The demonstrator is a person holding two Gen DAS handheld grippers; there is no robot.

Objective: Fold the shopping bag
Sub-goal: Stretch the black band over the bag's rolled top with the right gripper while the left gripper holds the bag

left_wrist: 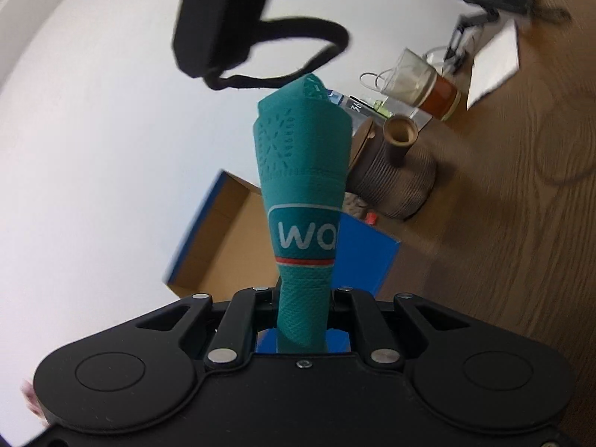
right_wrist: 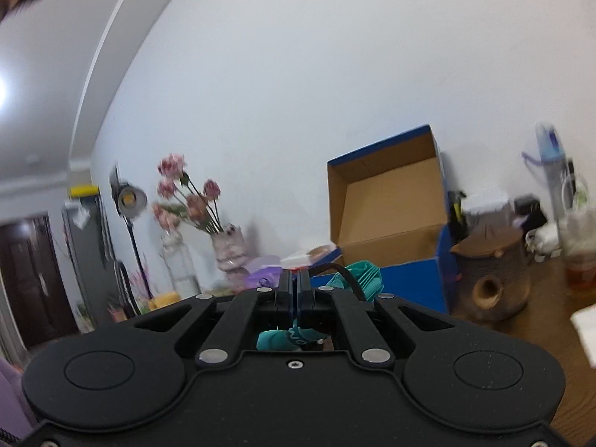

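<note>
I have the bag (left_wrist: 303, 201) bunched into a narrow teal roll and pinched in my left tongs (left_wrist: 303, 298), which are clamped on its lower end so the rest stands out ahead of them, clear of the surface (left_wrist: 521, 223). Holding it by one end like this lets the loose fabric stay gathered instead of spilling open. In the left view, my right tongs (left_wrist: 219, 26) hang as a dark blurred shape above the far end of the roll, with a black strap (left_wrist: 298, 52) looping from them down to the bag's tip; I take that strap for the bag's handle, though blur keeps me from being sure. In the right view those tongs (right_wrist: 296, 290) are pressed together, with a dark cord running off beside them toward the teal fabric (right_wrist: 363, 277); I cannot tell whether it is actually nipped between the pads. The roll sits in the air between my two hands, in front of the open blue box (left_wrist: 223, 231) and the brown ribbed pot (left_wrist: 395, 175). My judgement is that the fold is mostly made and I am holding both ends taut to keep the bundle compact.
</note>
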